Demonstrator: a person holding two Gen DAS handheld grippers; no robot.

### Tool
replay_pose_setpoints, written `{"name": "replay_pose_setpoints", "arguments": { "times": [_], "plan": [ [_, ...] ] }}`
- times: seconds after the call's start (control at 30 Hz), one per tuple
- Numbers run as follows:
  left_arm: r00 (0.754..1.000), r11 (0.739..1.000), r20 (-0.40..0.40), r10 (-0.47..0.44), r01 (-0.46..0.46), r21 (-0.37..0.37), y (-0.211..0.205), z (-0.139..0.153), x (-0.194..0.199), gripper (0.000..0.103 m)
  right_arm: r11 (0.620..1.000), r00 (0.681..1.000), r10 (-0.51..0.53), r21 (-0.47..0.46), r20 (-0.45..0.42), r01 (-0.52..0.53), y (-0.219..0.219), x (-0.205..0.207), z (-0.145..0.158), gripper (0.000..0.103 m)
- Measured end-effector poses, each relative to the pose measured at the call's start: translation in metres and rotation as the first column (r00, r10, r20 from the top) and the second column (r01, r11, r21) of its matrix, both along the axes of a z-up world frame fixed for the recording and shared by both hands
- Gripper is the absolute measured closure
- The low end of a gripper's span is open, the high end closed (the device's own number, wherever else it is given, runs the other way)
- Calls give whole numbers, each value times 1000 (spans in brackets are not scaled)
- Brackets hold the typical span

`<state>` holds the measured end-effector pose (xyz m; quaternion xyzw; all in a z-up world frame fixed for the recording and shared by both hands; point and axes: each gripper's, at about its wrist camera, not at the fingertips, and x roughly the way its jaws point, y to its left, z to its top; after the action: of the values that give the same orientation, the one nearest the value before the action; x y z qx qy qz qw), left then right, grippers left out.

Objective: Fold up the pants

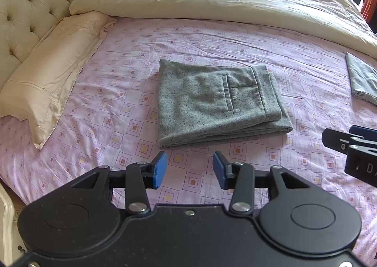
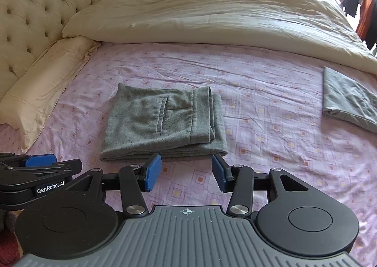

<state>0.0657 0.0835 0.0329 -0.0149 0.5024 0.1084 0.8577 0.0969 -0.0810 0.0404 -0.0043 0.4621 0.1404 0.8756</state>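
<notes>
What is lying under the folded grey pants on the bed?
The folded grey pants lie directly on the pink patterned sheet. Their own lower layers show at the edges; anything else beneath them is covered.

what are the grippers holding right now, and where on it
Nothing. The left gripper and right gripper are both open and empty, short of the folded pants.

Black hand-held gripper, blue pads, silver screws, ribbed grey body, "GenRobot.AI" lettering
</notes>
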Motion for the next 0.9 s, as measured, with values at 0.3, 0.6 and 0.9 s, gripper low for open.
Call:
{"name": "replay_pose_setpoints", "arguments": {
  "times": [0.3,0.6,0.9],
  "plan": [
    [1000,1000,-2,9,-9,1,-2,1,-4,51,1000,1000,6,20,4,-6,-2,-3,2,57],
    [1000,1000,-4,15,-15,8,-1,2,-7,51,999,1000,6,32,7,-6,-1,-6,4,56],
    [1000,1000,-6,7,-7,10,-2,2,-9,50,999,1000,6,36,7,-7,2,-6,5,56]
  ]
}}
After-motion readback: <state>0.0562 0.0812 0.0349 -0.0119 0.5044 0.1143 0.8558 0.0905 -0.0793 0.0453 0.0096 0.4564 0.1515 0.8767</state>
